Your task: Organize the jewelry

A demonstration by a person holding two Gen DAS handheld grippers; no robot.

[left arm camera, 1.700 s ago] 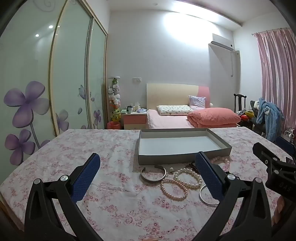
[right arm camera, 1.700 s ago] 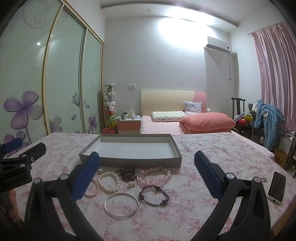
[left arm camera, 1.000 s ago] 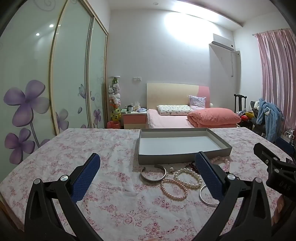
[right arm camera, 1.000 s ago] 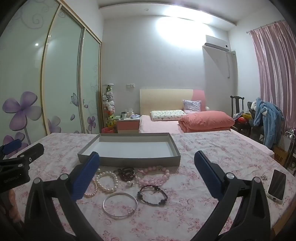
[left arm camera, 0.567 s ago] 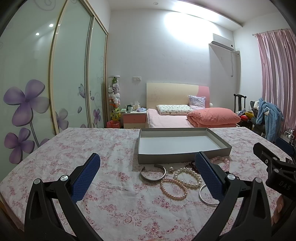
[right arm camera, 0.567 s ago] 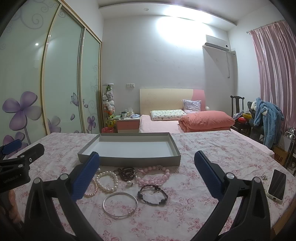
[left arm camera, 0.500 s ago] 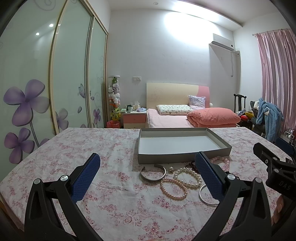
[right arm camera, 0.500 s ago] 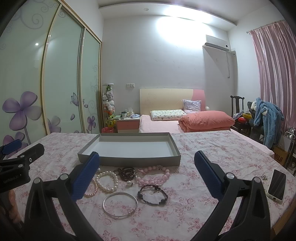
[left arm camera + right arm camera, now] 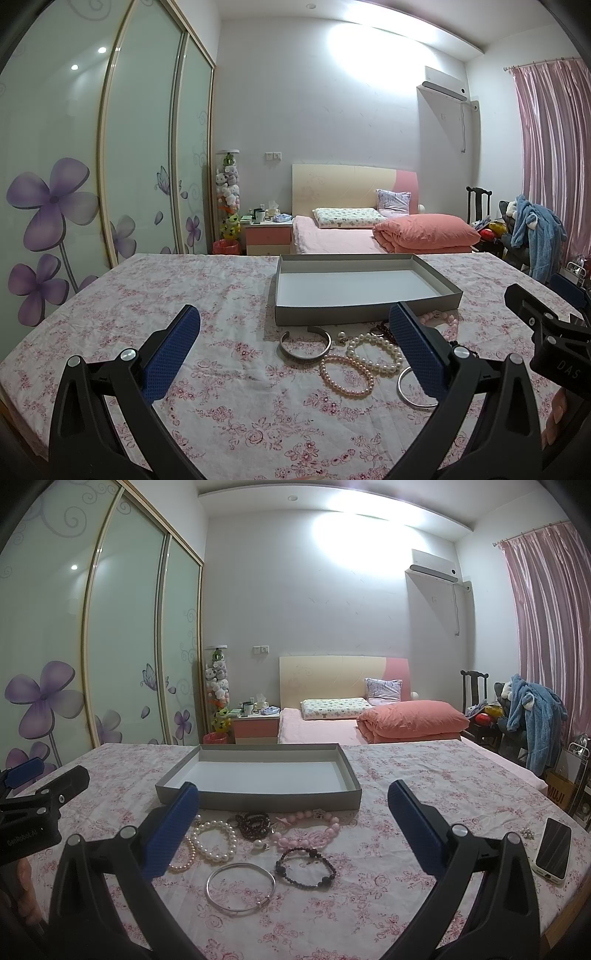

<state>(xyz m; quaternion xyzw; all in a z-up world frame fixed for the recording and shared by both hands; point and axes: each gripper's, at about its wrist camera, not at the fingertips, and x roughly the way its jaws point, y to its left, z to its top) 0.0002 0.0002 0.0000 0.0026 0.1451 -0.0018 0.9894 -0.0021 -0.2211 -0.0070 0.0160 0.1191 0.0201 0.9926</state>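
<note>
An empty grey tray lies on the floral tablecloth. In front of it lie a silver cuff, a white pearl bracelet, a pink pearl bracelet, a silver bangle, a dark bead bracelet, a maroon bead bracelet and a pink bead bracelet. My left gripper is open and empty, above the cloth before the cuff. My right gripper is open and empty, above the bangle and bracelets.
A phone lies near the table's right edge, with a small trinket beside it. A bed, nightstand and wardrobe doors stand behind the table. Each gripper shows at the edge of the other's view.
The right wrist view has shifted slightly; the jewelry sits a little left and lower than 1.7 s ago. The left gripper has barely moved. Both stay open.
</note>
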